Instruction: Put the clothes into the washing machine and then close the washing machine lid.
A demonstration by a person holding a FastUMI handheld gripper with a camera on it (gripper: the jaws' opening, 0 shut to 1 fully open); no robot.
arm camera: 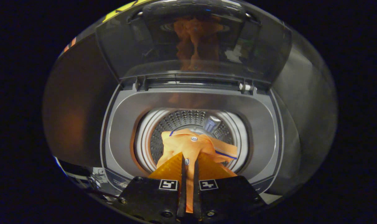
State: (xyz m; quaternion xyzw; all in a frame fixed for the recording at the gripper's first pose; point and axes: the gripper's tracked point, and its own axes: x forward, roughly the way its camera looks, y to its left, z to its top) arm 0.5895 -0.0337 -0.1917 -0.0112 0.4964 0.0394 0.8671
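Gripper view: gripper [188, 161] clamping one shirt [191, 144].

A dark cloth wall [76, 93] stands left of the washing machine [126, 130], smooth and dim, with a faint orange-brown sheen low on its face. To the right of the machine, a greyer stretch of wall [313, 102] curves away. Low at the left, under the dark cloth, a thin pale strip [58, 163] shows; what it is cannot be told.
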